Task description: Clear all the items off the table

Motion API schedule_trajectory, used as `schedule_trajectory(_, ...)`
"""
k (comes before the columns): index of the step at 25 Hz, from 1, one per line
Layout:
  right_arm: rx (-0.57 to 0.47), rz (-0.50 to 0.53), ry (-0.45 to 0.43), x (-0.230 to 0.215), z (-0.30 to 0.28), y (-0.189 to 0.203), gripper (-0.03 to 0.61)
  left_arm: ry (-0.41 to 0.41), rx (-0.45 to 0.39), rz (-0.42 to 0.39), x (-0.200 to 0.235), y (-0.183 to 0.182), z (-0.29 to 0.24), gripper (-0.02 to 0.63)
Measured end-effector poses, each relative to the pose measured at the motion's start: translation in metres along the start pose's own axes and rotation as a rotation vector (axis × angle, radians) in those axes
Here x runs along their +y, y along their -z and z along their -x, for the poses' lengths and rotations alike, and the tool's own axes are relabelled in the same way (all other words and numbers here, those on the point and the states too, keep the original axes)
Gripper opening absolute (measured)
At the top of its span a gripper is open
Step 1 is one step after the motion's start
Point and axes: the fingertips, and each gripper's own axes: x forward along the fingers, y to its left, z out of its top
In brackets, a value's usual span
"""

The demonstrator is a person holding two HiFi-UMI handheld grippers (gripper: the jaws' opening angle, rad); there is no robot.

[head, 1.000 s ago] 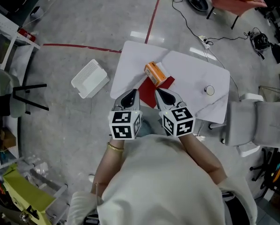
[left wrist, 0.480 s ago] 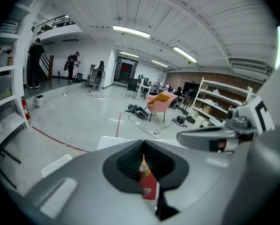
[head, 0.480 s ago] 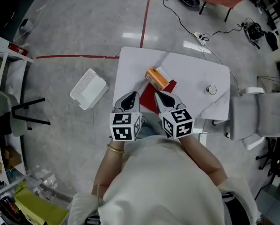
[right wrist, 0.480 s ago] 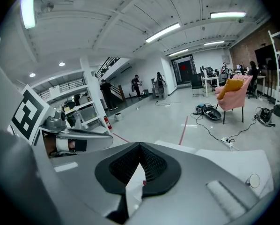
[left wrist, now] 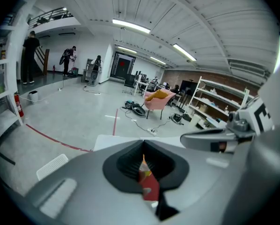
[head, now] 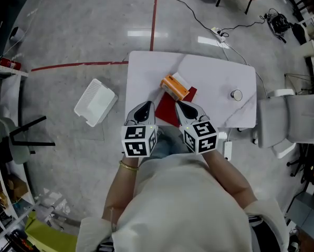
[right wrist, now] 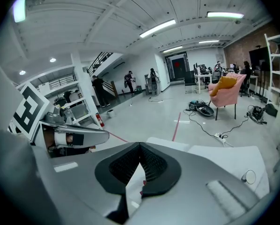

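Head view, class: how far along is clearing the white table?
Done: nothing visibly; the orange box, flat red sheet and small round disc all lie on the white table. In hand: nothing; left gripper and right gripper are both shut, empty, at the near edge. Left: every item.

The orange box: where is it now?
In the head view the orange box lies near the middle of the white table, at the far end of the red sheet.

light: was bright, even, from ceiling strip lights [left wrist: 130,26] | glare: lay in white patches on floor [head: 140,33] | shadows: were soft | gripper views: bent fisheye, corners were black
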Motion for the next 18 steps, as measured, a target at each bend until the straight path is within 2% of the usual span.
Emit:
schedule_trajectory(10, 0.058, -0.008, 0.033, -0.034, -0.016, 0.014, -0.003, 0.010, 0.052, -0.025, 0.002, 0.005, -0.041, 0.009)
schedule_trajectory(18, 0.152, -0.006, 0.027, -0.072, -0.040, 0.047, -0.002, 0.007, 0.100, -0.024, 0.003, 0.017, -0.090, 0.009)
